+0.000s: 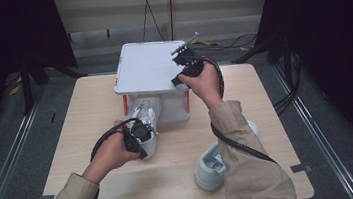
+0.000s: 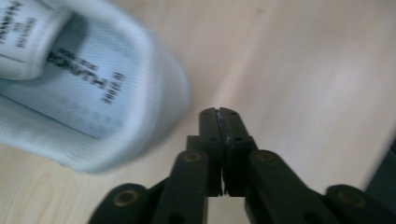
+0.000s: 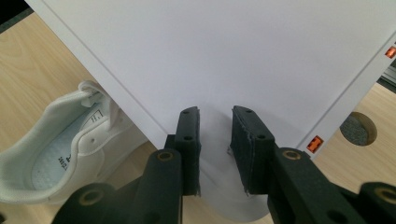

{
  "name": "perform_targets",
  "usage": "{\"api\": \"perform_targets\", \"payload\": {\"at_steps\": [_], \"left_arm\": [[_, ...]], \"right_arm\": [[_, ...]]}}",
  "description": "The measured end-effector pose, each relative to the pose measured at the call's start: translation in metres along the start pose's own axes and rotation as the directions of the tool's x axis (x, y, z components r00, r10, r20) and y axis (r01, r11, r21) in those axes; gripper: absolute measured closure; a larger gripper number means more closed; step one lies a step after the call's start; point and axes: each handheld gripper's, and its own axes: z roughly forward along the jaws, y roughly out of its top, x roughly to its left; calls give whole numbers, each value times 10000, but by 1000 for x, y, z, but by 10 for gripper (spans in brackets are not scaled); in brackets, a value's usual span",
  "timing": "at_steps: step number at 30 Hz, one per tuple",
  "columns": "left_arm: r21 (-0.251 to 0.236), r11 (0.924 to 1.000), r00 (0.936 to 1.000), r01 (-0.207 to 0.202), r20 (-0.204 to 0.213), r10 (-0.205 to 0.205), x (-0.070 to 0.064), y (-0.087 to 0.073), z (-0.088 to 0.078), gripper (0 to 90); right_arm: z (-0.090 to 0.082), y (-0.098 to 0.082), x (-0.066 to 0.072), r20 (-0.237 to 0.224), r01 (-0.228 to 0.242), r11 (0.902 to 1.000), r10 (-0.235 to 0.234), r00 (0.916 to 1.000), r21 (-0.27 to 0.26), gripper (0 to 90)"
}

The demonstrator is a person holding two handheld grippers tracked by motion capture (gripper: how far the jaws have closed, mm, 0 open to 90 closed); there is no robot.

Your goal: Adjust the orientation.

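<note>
Resting on a pale wooden bench (image 1: 99, 189), a white shelf (image 1: 145, 65) with a flat top and orange posts stands at the upper middle of the high view. A white shoe (image 1: 145, 115) lies beneath it, its toe tucked under the shelf and its heel reaching toward the lower left of the frame. A second white shoe (image 1: 211, 168) sits at the lower right of the bench, partly hidden by the person's right sleeve (image 1: 250, 166).

The left gripper (image 1: 136, 139) is held just at the heel of the first shoe, left of centre in the high view. In the left gripper view its jaws are pressed together with nothing between them, the tips (image 2: 219, 114) over bare bench just beside the blurred heel of the shoe (image 2: 88, 88), whose printed insole label shows at the upper left.

The right gripper (image 1: 185, 60) hovers over the right part of the shelf top. In the right gripper view its jaws stand narrowly apart (image 3: 215, 116) with nothing gripped, above the white panel (image 3: 224, 51); the pads seem close to its near edge, though contact cannot be told. At the lower left of that view the shoe (image 3: 56, 149) lies under the shelf.
</note>
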Motion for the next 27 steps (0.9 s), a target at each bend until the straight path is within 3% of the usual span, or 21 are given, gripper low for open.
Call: {"api": "perform_targets", "payload": {"at_steps": [1,3,6,7,10,15,20,23,27], "left_arm": [[-147,9996,9996,243,-170,-246,2,-1,2,900],[-242,9988,9990,415,168,-411,7,-1,3,900],[-489,9985,9997,252,-16,-253,5,2,-2,900],[-897,9957,9995,251,-178,-268,5,4,-7,900],[-1217,9917,9989,424,-159,-446,11,10,-18,900],[-1554,9857,9970,649,-320,-707,21,20,-11,900],[-2061,9720,9930,1128,-121,-1178,36,24,-5,900],[-2113,9699,9923,1212,-12,-1242,39,27,-4,900],[-2118,9693,9900,1252,-375,-1360,47,32,-2,900]], "right_arm": [[0,0,0,9,21,10000,-21,10000,4,720],[0,0,0,-38,60,10000,-60,10000,-14,718],[0,-1,-1,-114,-24,10000,23,9999,-35,719],[0,-1,-1,-125,14,10000,-15,9999,-33,719],[0,0,-1,-86,87,10000,-87,9999,-40,718],[0,-1,-1,-135,16,10000,-17,9999,-86,718],[0,-2,-2,-241,52,9999,-55,9997,-117,718],[1,-1,-3,-282,25,9999,-29,9996,-162,719],[1,-1,-2,-222,63,9999,-66,9997,-159,718]]}}
